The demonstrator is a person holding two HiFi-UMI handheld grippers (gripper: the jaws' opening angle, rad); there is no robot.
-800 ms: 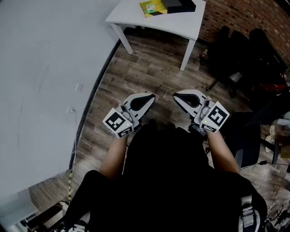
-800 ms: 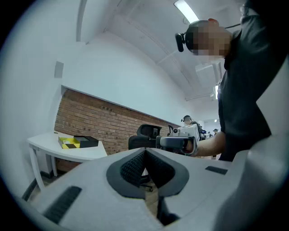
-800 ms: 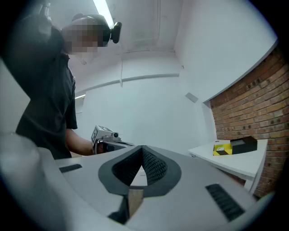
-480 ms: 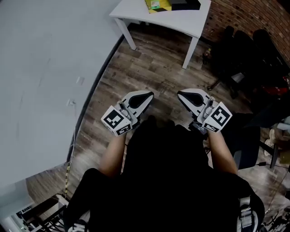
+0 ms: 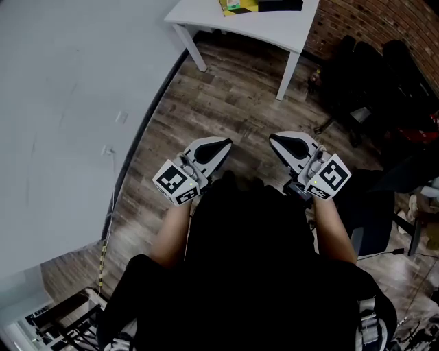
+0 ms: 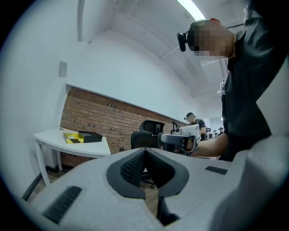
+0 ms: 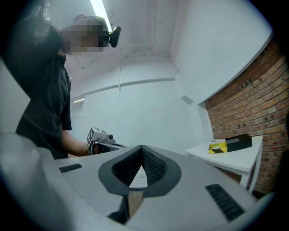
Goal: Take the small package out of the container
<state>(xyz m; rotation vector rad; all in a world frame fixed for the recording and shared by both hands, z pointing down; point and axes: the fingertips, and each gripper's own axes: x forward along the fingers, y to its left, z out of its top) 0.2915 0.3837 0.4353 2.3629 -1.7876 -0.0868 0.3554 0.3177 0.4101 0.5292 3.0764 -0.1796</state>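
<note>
Far ahead, a white table (image 5: pixel 274 29) carries a yellow-and-black box (image 5: pixel 236 7) with a black box (image 5: pixel 278 5) beside it; no small package can be made out from here. The left gripper view shows the same yellow box (image 6: pixel 72 136) and black box (image 6: pixel 90 136), and the right gripper view shows them too (image 7: pixel 218 146) (image 7: pixel 238 142). My left gripper (image 5: pixel 223 144) and right gripper (image 5: pixel 274 140) are held close to my body, well short of the table. Both are shut with nothing between their jaws.
A white wall (image 5: pixel 62 103) runs along the left. A brick wall (image 5: pixel 370 20) and black office chairs (image 5: pixel 370 75) stand at the right. Wooden floor (image 5: pixel 226 96) lies between me and the table. Other people stand far back (image 6: pixel 195 122).
The table has slid a little toward the top of the head view. Both grippers stay shut and have hardly moved.
</note>
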